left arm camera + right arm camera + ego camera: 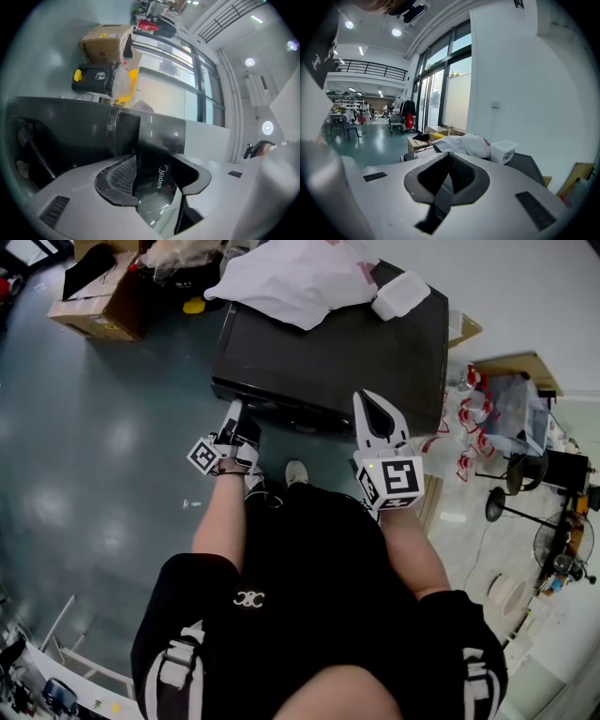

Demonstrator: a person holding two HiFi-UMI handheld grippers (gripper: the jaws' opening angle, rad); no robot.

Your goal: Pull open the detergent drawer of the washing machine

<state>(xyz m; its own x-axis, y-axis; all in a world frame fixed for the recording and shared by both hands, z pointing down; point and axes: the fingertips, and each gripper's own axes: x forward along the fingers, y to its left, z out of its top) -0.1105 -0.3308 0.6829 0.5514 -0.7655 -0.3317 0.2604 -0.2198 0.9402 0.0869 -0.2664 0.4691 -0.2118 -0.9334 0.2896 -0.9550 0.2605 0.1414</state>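
The dark grey washing machine (375, 343) stands in front of me. My left gripper (239, 423) is at the left end of its front top edge. In the left gripper view the glossy dark drawer front (157, 185), printed with a brand name, lies between the jaws of the left gripper (159, 164). The meshed pad (119, 176) lies against it, and a dark gap shows on the other side. My right gripper (367, 397) hovers over the machine's front edge, further right. In the right gripper view the right gripper (449, 157) has its tips together, with nothing in it.
A white cloth (295, 277) and a white plastic box (401, 293) lie on the machine's top. A cardboard box (98, 296) sits on the floor at back left. Fan stands (511, 470) and a clutter of things crowd the right side. My legs are close to the machine's front.
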